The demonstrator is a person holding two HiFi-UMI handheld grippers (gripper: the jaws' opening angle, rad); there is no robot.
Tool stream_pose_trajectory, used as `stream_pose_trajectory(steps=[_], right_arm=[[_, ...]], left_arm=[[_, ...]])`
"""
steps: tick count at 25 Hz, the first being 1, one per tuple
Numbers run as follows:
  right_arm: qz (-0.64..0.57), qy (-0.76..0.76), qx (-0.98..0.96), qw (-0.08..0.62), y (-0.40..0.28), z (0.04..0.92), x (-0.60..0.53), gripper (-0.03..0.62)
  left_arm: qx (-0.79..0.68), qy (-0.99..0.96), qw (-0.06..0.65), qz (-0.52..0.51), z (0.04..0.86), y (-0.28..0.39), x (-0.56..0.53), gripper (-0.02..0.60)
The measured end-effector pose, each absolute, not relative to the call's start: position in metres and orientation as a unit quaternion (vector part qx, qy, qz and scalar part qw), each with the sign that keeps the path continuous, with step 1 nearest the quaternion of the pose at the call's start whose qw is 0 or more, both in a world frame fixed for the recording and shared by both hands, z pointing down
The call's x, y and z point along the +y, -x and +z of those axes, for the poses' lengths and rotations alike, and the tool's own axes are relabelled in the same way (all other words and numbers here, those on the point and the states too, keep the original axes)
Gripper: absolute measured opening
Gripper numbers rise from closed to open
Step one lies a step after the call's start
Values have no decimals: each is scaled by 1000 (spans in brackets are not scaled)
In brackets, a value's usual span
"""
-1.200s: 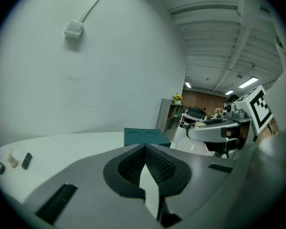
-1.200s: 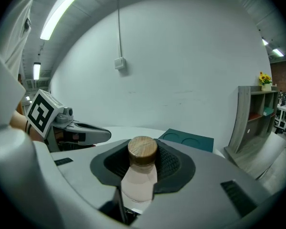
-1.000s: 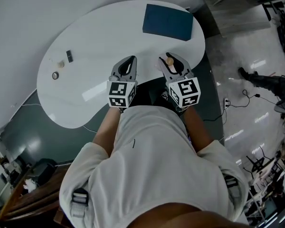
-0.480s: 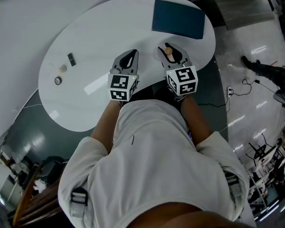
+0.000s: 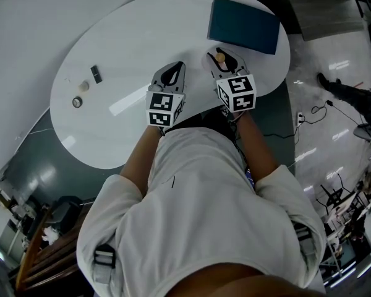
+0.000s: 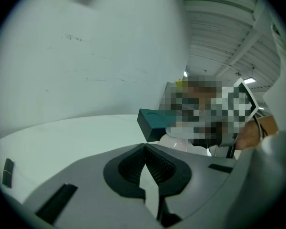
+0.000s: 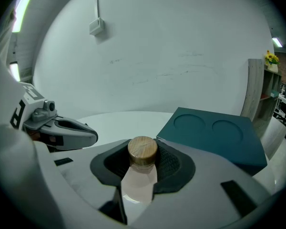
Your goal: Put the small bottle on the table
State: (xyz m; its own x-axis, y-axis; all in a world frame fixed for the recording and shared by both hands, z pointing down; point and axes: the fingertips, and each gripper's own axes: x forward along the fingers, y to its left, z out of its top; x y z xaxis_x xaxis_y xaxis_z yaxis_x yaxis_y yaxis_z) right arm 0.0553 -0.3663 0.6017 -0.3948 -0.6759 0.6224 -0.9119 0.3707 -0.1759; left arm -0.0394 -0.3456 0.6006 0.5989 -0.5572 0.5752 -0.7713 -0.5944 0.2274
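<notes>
The small bottle (image 7: 143, 150) has a clear body and a round wooden cap. My right gripper (image 7: 144, 163) is shut on it, holding it upright between the dark pads. In the head view the right gripper (image 5: 224, 62) and the bottle (image 5: 220, 58) hang over the white table (image 5: 130, 48), just short of the teal box (image 5: 244, 25). My left gripper (image 5: 172, 73) is beside it on the left, over the table's near edge. Its jaws (image 6: 144, 147) are shut with nothing between them. The right gripper view also shows the left gripper (image 7: 62, 130) at the left.
The teal box (image 7: 214, 135) has two round recesses in its top and lies at the table's far right. A small black piece (image 5: 96, 74), a pale round piece (image 5: 84, 86) and a ring-shaped piece (image 5: 76, 102) lie at the table's left end. A white wall stands behind.
Both grippers have moved forward and down over the table, closer to the teal box. The right one still holds the bottle. The left one stays shut.
</notes>
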Motion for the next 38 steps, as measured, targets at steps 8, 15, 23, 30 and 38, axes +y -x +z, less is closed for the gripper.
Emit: stream_pose_trajectory(steps=[8, 15, 23, 30, 38], right_arm=[[262, -495, -791, 245, -50, 619, -378, 121], [265, -499, -785, 253, -47, 627, -382, 123], [256, -506, -782, 260, -47, 627, -383, 123], [244, -509, -780, 270, -43, 629, -378, 124], [230, -510, -787, 259, -37, 627, -371, 147]], left_arm=[[-390, -856, 241, 237, 612, 48, -351, 12], [-392, -853, 247, 240, 616, 58, -350, 12], [-392, -851, 250, 244, 618, 61, -348, 12], [-392, -850, 250, 248, 620, 63, -341, 12], [-395, -851, 245, 245, 615, 61, -330, 12]])
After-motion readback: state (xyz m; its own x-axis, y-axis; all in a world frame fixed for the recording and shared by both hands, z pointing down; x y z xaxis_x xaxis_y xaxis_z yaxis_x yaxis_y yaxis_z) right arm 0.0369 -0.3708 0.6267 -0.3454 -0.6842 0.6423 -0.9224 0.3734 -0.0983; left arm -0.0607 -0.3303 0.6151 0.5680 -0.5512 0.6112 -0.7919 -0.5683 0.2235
